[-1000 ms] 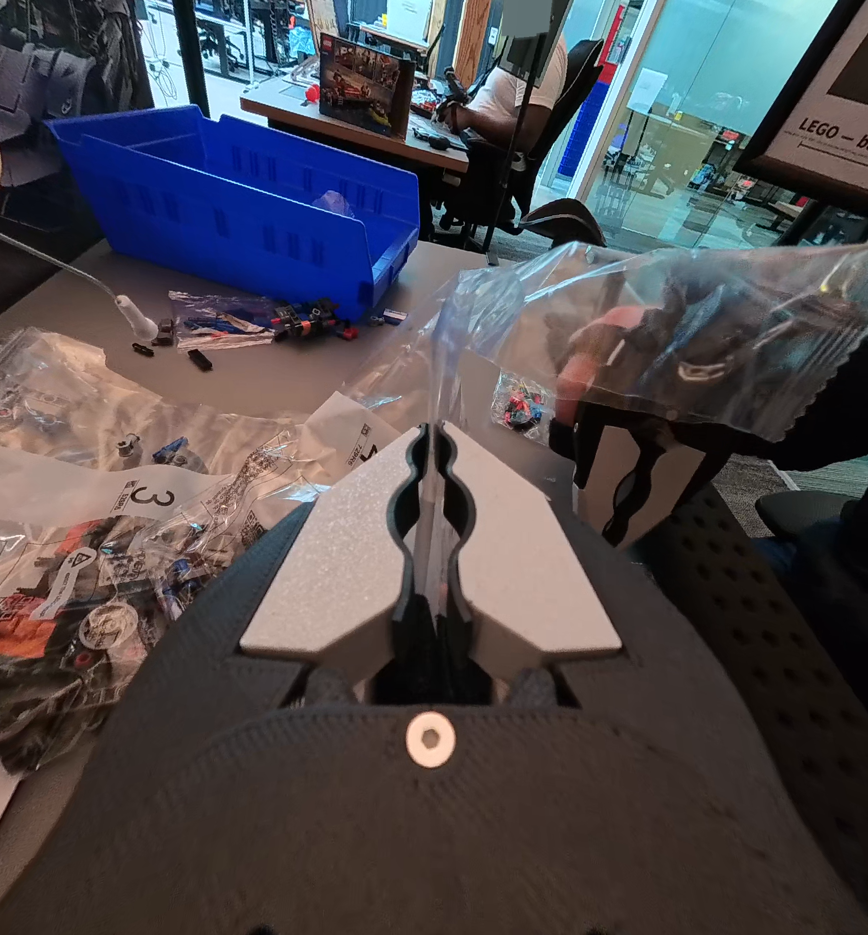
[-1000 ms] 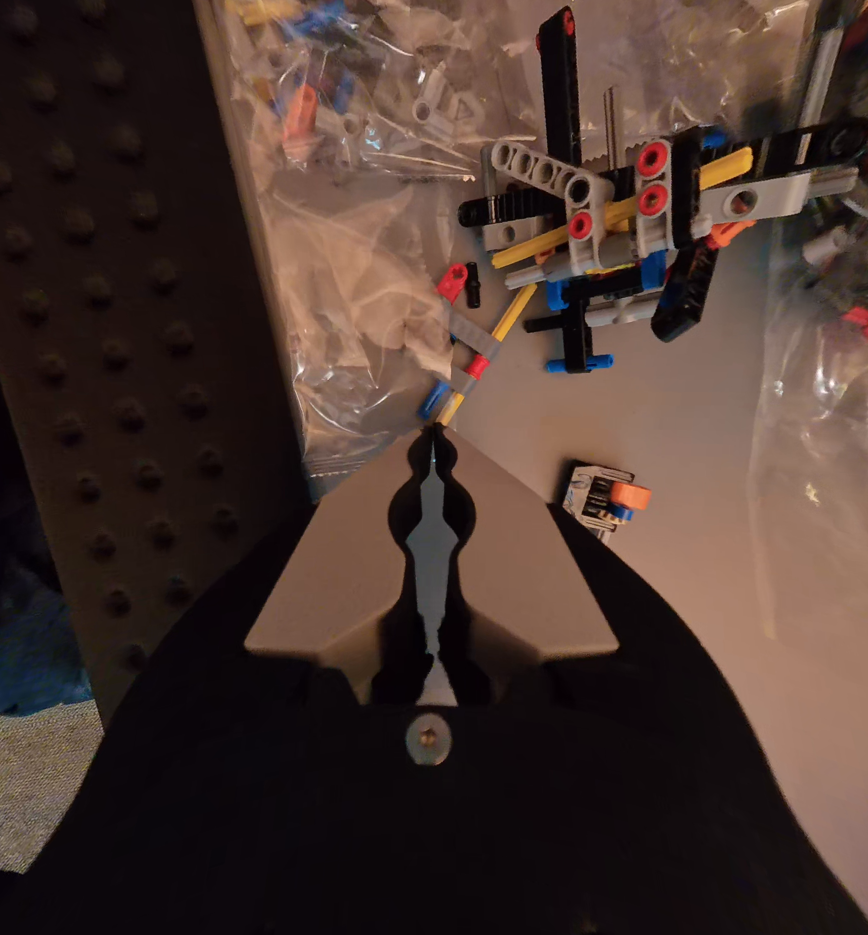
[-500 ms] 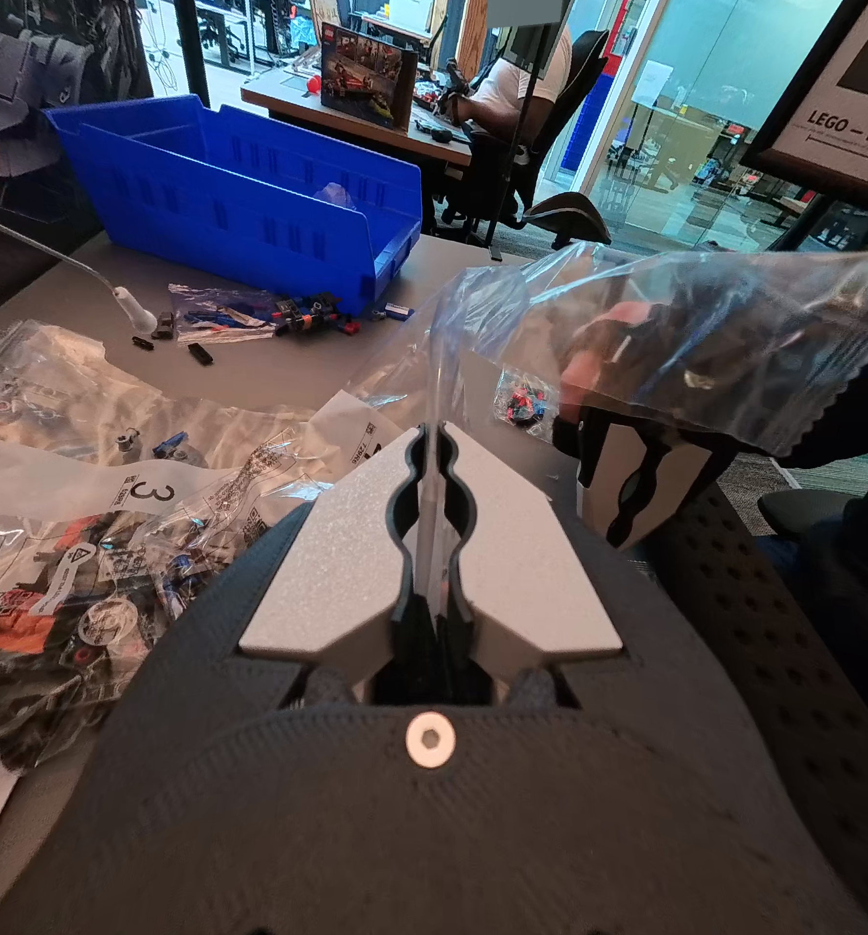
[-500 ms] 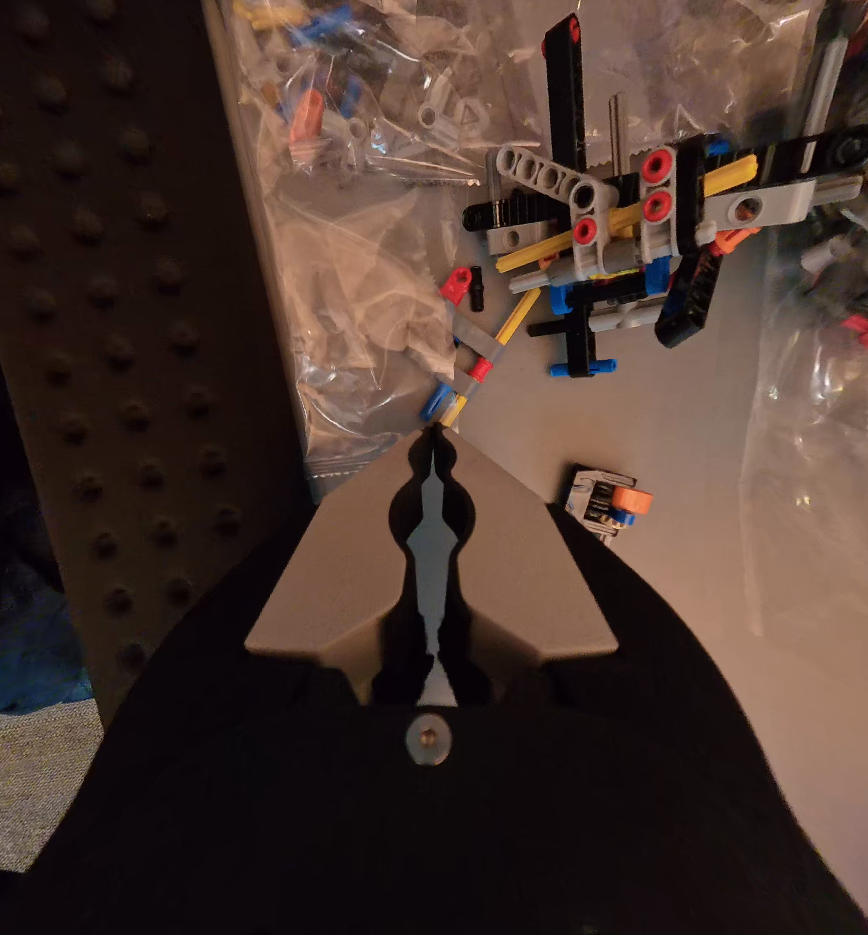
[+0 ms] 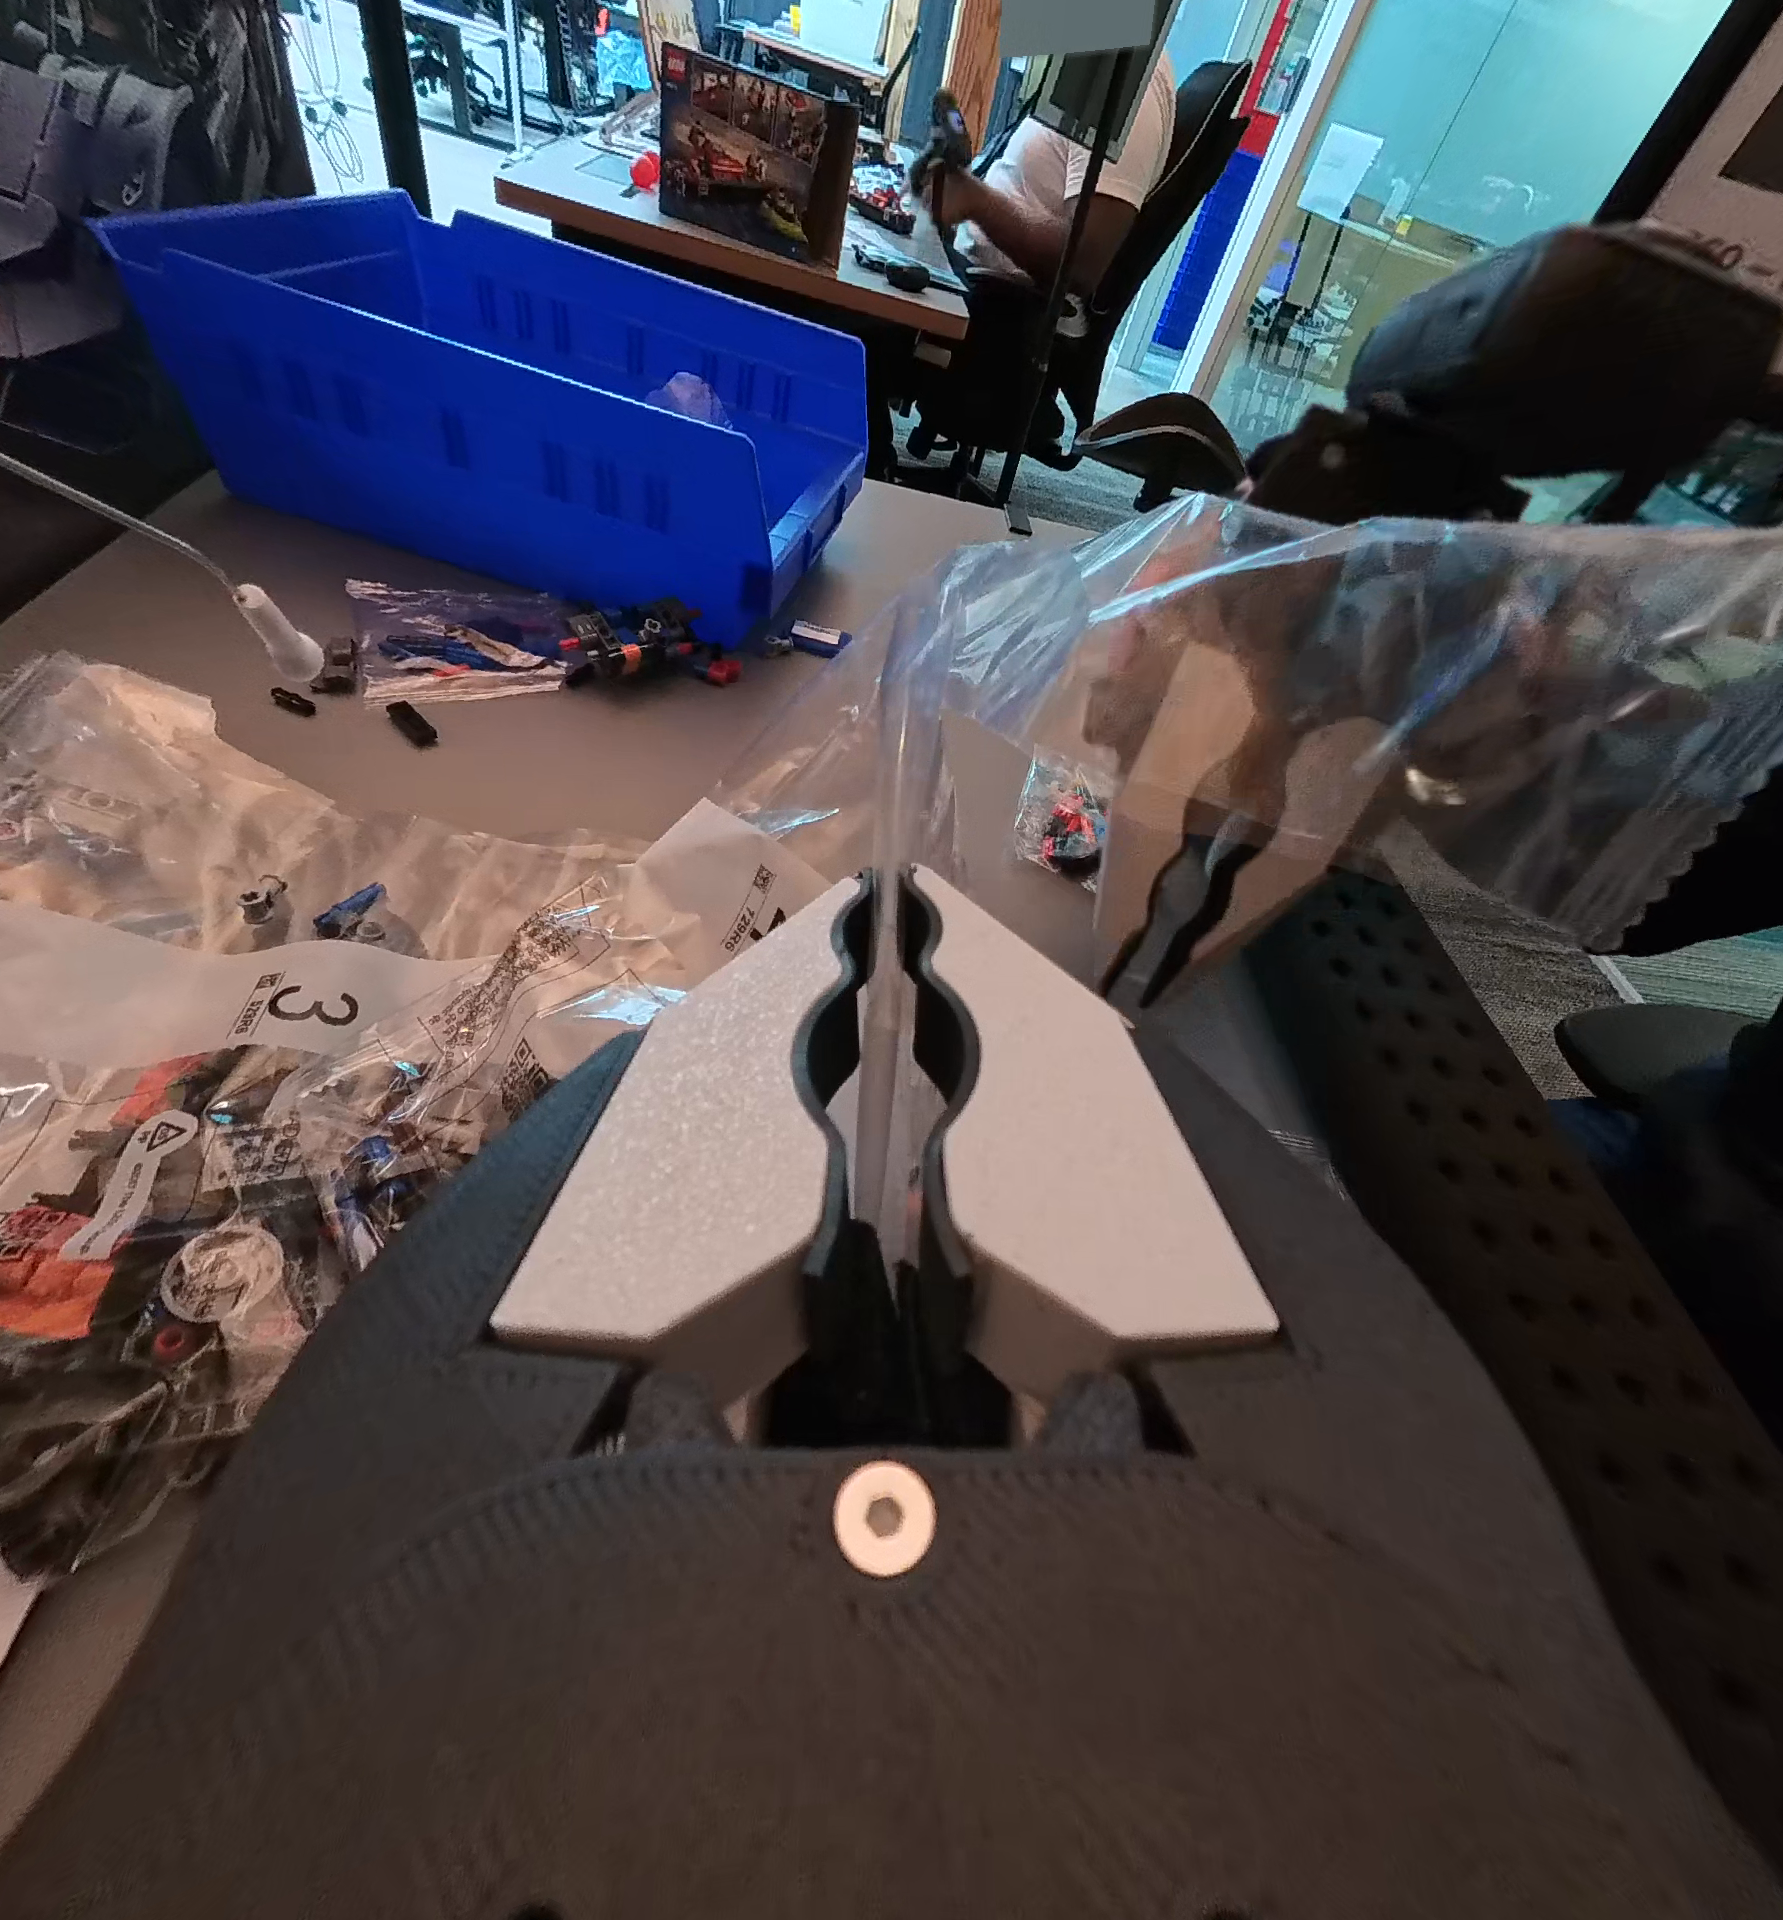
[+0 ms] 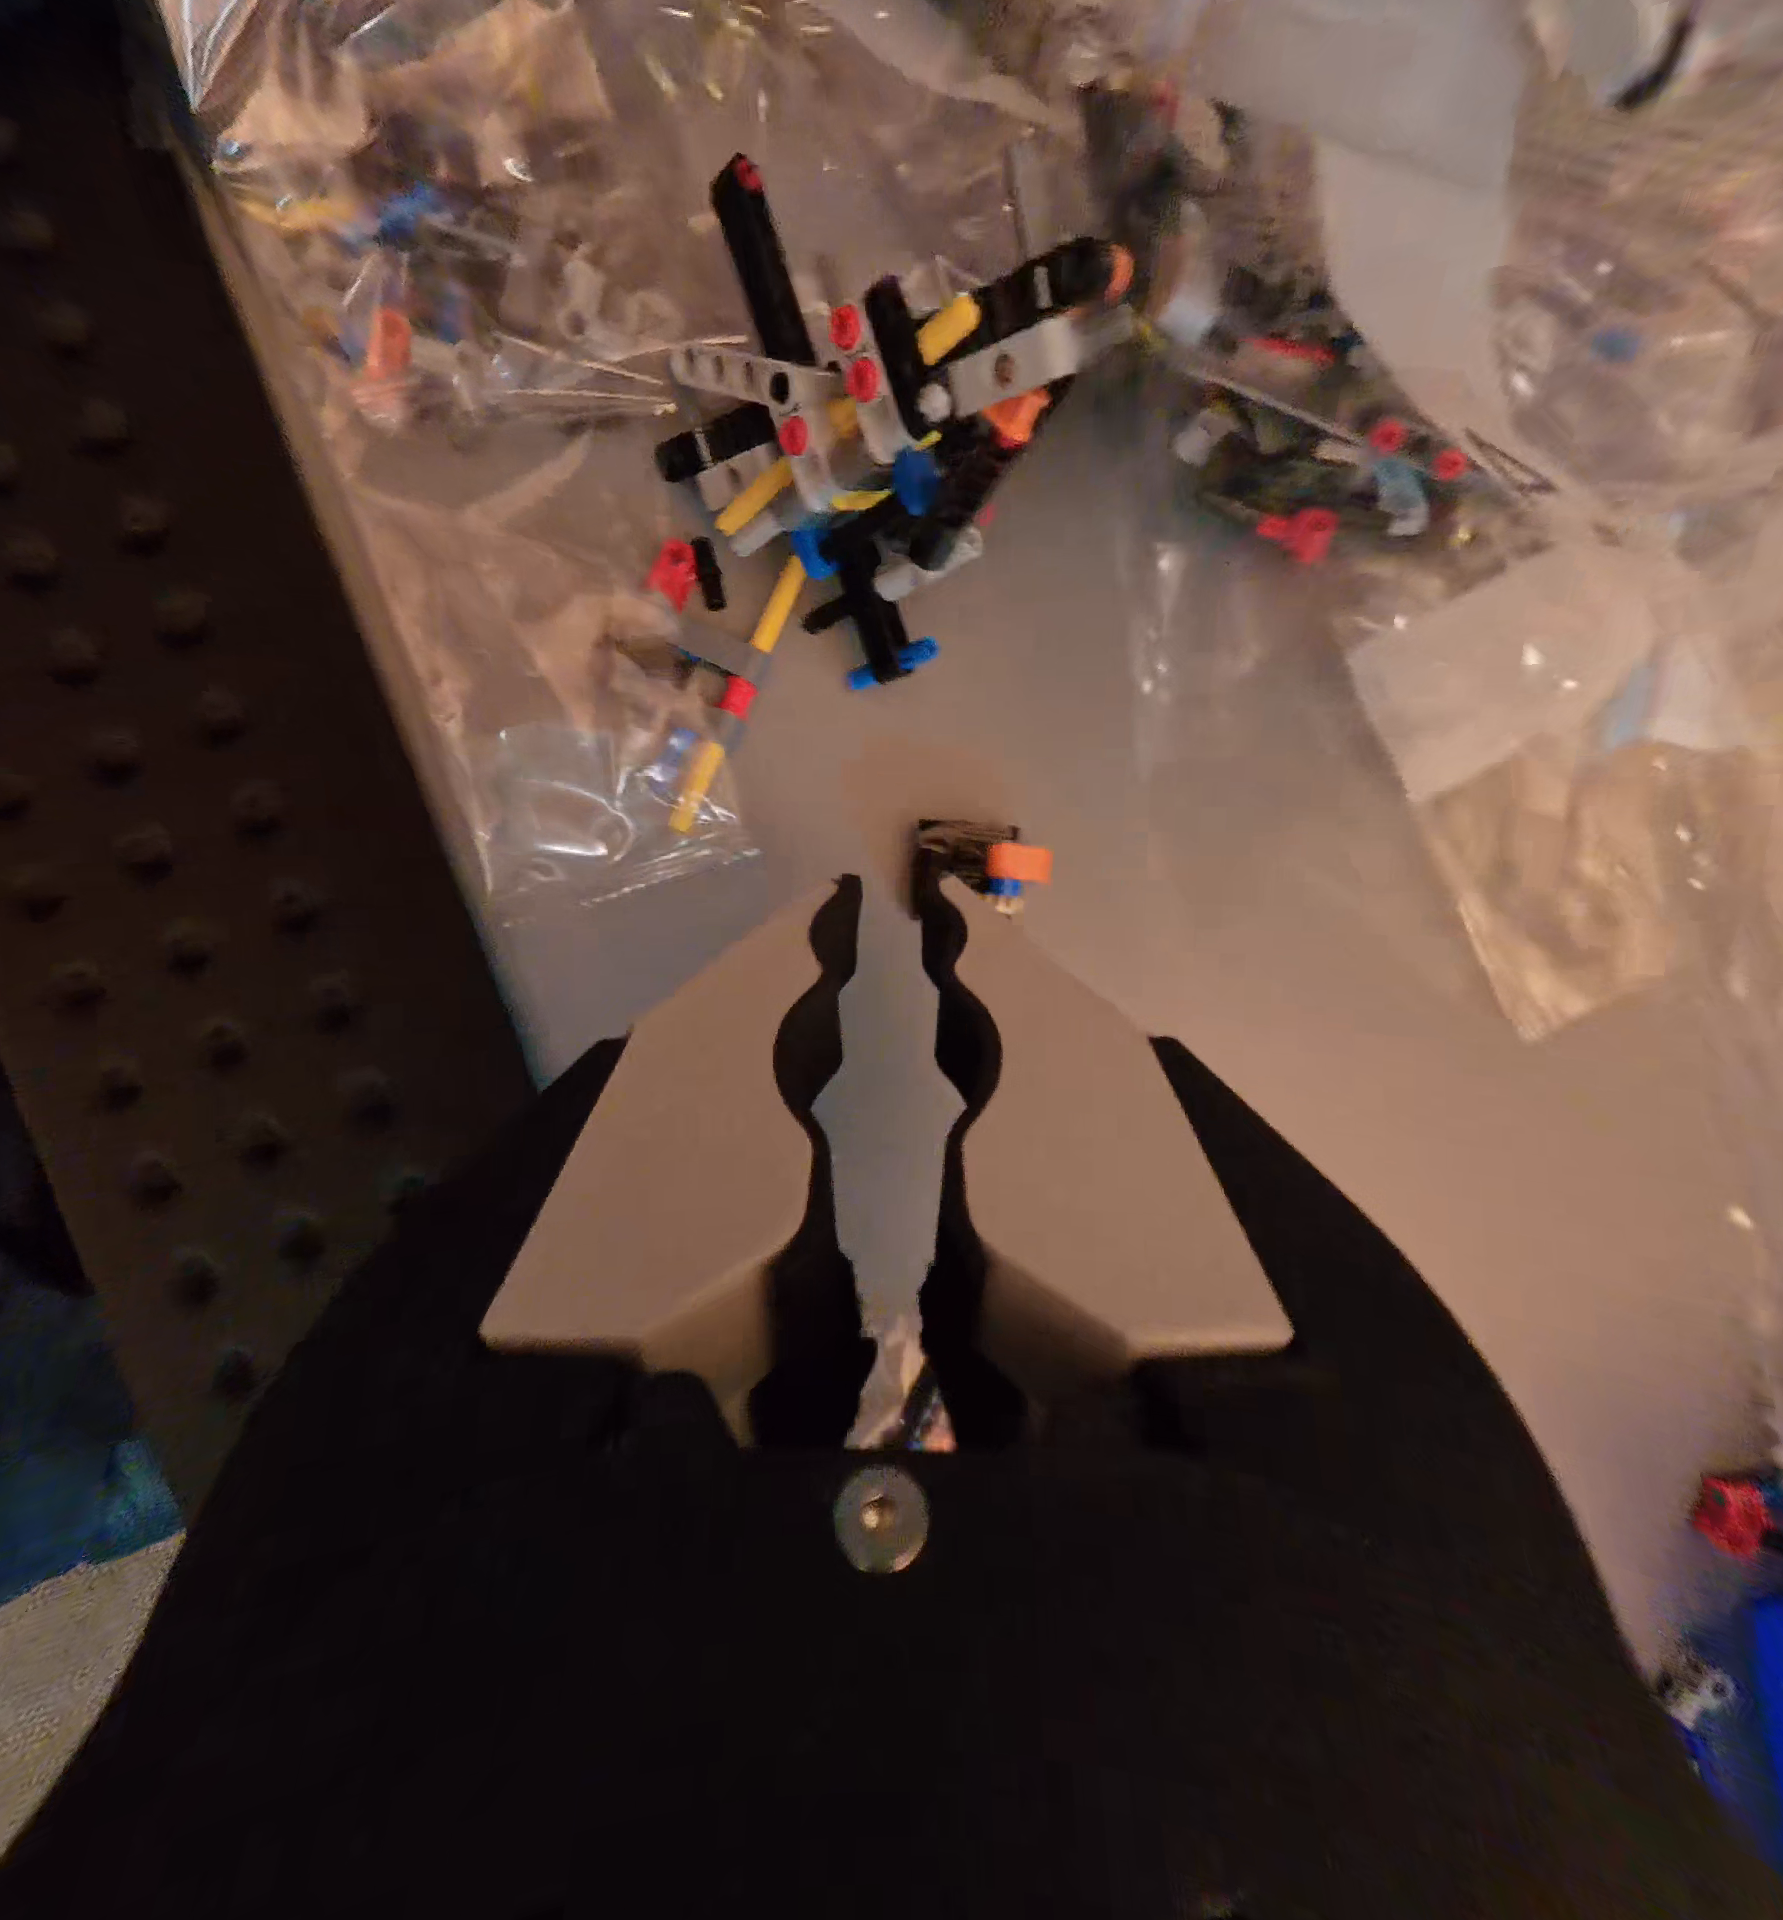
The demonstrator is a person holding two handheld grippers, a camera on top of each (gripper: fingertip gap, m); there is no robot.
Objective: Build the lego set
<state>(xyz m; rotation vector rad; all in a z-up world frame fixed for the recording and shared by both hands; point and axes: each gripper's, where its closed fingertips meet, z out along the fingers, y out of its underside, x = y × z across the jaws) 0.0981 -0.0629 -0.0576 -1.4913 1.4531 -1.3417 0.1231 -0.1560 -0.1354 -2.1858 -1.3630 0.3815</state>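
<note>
Plastic bag edge sits pinched between the left jaws.

Clear plastic bag between closed left gripper jaws

1. The left wrist view sat low behind the left gripper, facing level across the grey table toward a blue bin and the office beyond.
2. The right wrist view looked steeply down past the right gripper from close above the tabletop, onto a part-built lego assembly.
3. Both views took in the same table and its clear parts bags; the left view also caught the right gripper through a clear bag.
</note>
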